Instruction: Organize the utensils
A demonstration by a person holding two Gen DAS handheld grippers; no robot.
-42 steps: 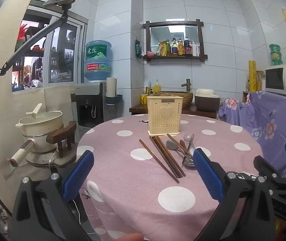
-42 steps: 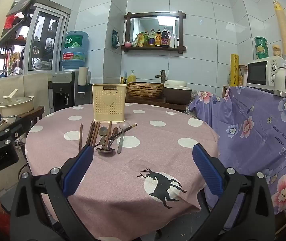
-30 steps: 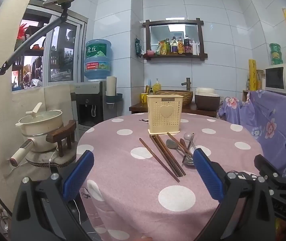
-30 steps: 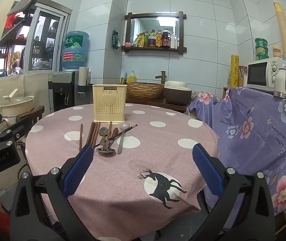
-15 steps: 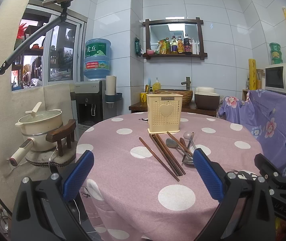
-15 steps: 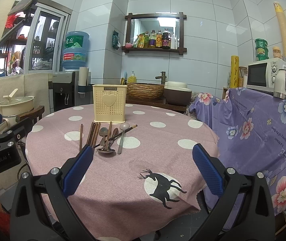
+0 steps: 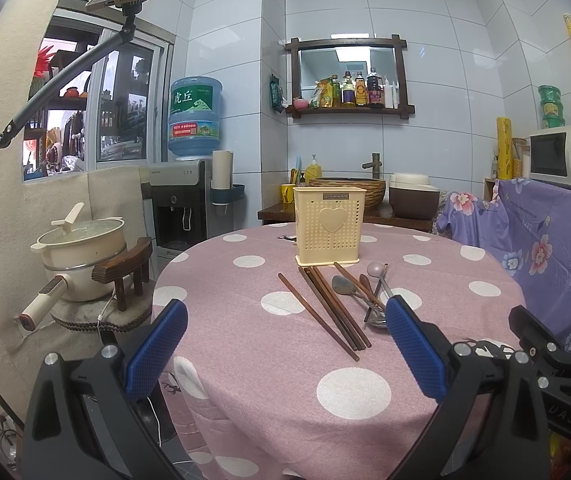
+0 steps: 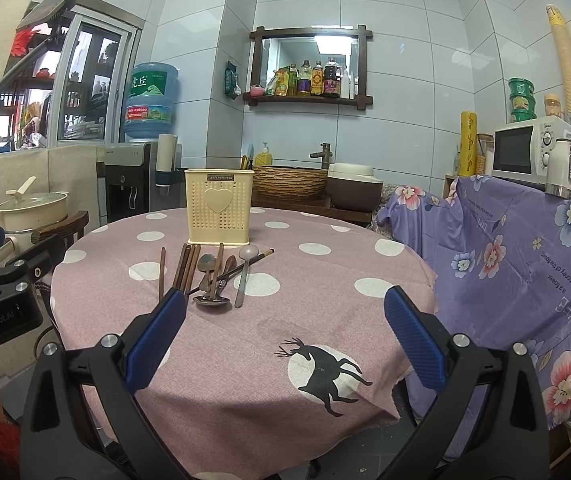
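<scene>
Now we hold both grippers low at the near edge of the round table [image 7: 245, 380], which has a pink cloth with white dots. Our left gripper [image 7: 283, 346] has its jaws spread wide and they grasp nothing; our right gripper [image 8: 285, 334] is the same, released and empty above the cloth.

At the centre of both views we see the utensils lying loose in one group. The brown chopsticks [image 7: 327, 306] lie side by side on the left of the group, and the metal spoons [image 7: 343, 285] lie just beside them on the right, partly crossing one another. Behind the group, a little higher in the frame, the cream utensil holder [image 7: 328, 225] with a heart on its front stands upright, and the far ends of the chopsticks come near its base.
</scene>
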